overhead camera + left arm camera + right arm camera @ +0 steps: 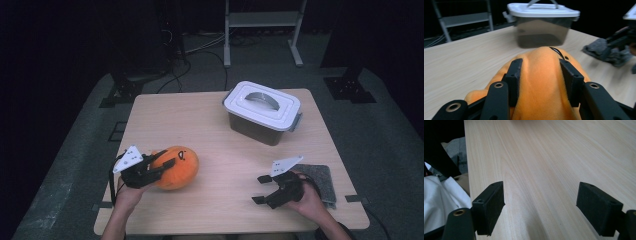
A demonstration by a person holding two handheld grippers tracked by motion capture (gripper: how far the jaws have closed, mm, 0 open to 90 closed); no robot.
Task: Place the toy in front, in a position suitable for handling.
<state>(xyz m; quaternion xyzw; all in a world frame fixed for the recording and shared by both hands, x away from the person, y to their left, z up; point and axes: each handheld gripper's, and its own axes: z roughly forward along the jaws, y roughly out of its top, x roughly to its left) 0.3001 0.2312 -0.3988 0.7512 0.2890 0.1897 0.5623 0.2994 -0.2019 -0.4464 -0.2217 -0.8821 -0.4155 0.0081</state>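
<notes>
An orange plush toy (175,167), round and soft with a small dark face stitched on its top, is being held near the front left corner of the wooden table (210,130). It is being clamped by the left gripper (159,164), whose two black jaws are being pressed into the toy's sides, one on each flank, so that the plush is bulging up between them; this is being seen closely in the left gripper view, where the toy (541,82) is being squeezed between the pads of the left gripper (543,75). Whether the toy is being lifted clear of the table or is being rested on it cannot be told.

Well to the right of the toy, the right gripper (261,189) is being held low over the table with its jaws spread wide and nothing between them; in the right gripper view bare wood is being shown between the pads of the right gripper (540,207). Just right of that gripper, a grey felt cloth (322,181) is lying flat. Beyond the toy, toward the far right of the table, a clear storage box (262,112) is being kept closed by a white lid with a handle
</notes>
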